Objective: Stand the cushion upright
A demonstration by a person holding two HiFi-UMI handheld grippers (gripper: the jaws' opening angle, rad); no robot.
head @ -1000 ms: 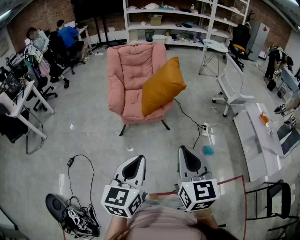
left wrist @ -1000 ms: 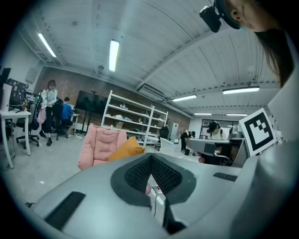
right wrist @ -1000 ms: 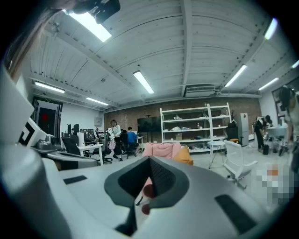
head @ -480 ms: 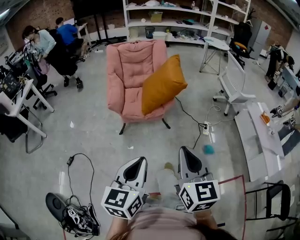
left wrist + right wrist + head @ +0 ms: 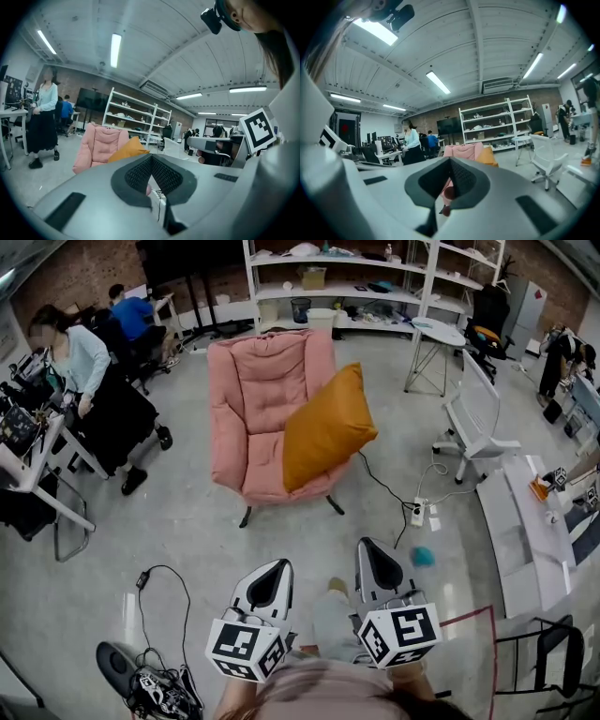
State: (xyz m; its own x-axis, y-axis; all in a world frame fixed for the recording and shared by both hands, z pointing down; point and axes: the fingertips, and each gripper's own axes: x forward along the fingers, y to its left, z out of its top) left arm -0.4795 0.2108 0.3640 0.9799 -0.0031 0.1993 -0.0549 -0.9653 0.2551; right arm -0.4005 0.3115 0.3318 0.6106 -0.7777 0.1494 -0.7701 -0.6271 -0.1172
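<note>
A pink tufted fabric armchair (image 5: 253, 409) sits upper centre of the head view. The orange square cushion (image 5: 326, 427) leans on its seat against the frame-right arm. Its long axis slants from lower left to upper right, top corner overhanging. At bottom centre, well apart from it, the left gripper (image 5: 274, 570) and right gripper (image 5: 370, 549) have their jaws pressed together, empty. The approach probably goes best square-on, opening wide to take opposite edges.

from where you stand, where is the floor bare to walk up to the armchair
Bare floor runs straight ahead to the pink armchair, and wide on its left, toward the desk. Crowded: right of the chair, a cable, power strip and teal object; near left, a cable tangle.
</note>
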